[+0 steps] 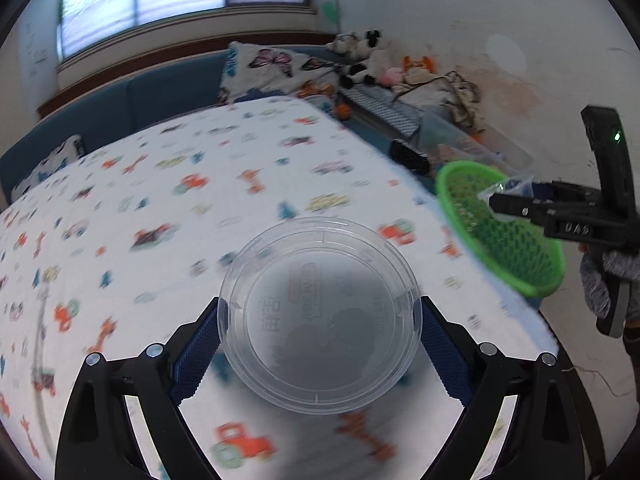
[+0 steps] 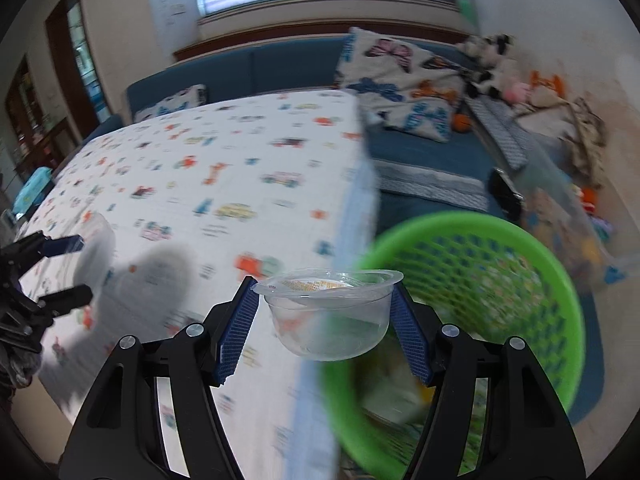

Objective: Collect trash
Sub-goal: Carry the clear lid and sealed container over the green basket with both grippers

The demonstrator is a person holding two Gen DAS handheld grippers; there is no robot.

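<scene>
Over the green basket (image 2: 472,308) beside the worktop (image 2: 224,168), my right tool (image 2: 326,316) grips a clear cup (image 2: 328,312); I should centre it above the opening before letting go. My left tool (image 1: 320,344) clamps a clear lid (image 1: 320,316) above the worktop, and I should bring it across next, keeping the tools apart.

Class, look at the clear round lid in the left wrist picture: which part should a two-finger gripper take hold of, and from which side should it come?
Grip the clear round lid across its full width, one pad on each opposite edge of the rim, as the left gripper does here. It is thin and flat, so the rim seems the only firm purchase. Come from the near side, with the fingers straddling the disc edge-on.
</scene>
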